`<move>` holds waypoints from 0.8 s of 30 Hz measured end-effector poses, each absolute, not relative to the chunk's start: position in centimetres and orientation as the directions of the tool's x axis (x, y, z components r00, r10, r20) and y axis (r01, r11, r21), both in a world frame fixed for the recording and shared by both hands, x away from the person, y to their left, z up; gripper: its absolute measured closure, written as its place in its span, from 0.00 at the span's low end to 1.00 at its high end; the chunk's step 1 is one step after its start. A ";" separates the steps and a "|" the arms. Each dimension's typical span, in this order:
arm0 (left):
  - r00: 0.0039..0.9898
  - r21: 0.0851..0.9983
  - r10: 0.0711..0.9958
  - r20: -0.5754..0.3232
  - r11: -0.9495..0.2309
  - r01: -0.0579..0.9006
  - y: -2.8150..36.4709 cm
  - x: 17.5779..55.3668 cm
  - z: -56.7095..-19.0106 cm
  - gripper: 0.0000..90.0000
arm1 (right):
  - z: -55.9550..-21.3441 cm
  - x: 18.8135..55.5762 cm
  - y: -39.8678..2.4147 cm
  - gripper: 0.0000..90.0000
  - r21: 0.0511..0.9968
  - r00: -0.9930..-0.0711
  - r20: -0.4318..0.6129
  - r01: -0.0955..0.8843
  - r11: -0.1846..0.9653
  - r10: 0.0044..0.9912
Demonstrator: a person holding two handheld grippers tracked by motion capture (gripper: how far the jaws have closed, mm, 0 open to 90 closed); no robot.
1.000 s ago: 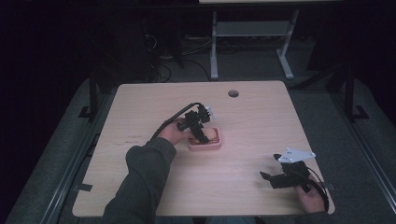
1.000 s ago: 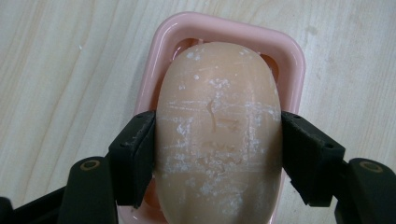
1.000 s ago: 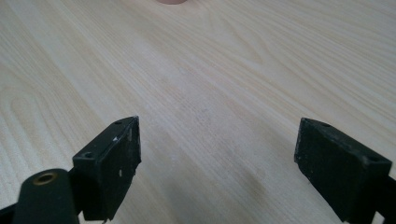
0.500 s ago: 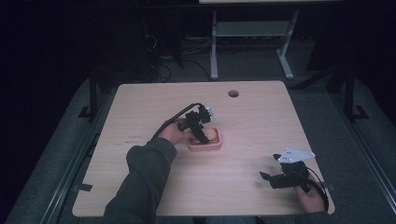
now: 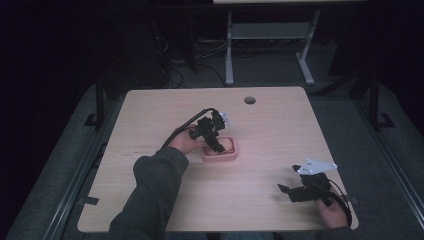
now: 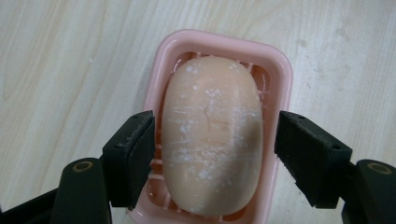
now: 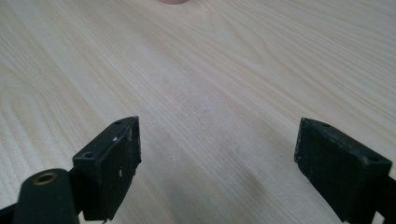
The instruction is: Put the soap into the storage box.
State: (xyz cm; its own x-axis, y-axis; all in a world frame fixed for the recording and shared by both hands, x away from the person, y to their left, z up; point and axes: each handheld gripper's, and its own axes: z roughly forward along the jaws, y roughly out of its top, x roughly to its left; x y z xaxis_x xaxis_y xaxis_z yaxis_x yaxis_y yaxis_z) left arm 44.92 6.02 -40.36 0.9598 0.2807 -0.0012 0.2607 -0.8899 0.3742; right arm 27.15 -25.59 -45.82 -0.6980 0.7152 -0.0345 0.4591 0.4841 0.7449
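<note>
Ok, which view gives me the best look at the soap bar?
The left gripper view: the soap bar lies large in the pink dish, between the open left gripper, a gap showing at its right side. In the high view the soap is a small patch, partly hidden. The right gripper view shows a pink sliver at its top edge.

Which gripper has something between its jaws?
The left gripper: its jaws flank the soap bar lying in the pink soap dish. The right gripper has bare table between its open jaws.
</note>
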 end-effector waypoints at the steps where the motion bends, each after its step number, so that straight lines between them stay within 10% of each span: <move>1: 0.960 0.370 0.281 0.007 -0.892 0.259 6.0 44.7 -40.4 0.31 | -45.8 27.1 -25.6 0.16 0.745 -0.697 -0.034 0.460 0.483 0.716; 24: 0.953 0.413 0.302 0.012 -0.870 0.270 9.1 42.1 -39.8 0.30 | -45.9 27.4 -25.5 0.16 0.741 -0.695 -0.046 0.458 0.491 0.717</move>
State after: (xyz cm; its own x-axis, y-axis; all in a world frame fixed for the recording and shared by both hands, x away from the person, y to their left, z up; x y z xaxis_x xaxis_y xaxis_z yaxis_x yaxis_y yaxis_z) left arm 42.10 9.08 -39.83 0.9534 0.3016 0.0117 0.2701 -0.8698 0.4129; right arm 27.35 -25.47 -45.86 -0.6952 0.7173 -0.0456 0.4577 0.4908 0.7414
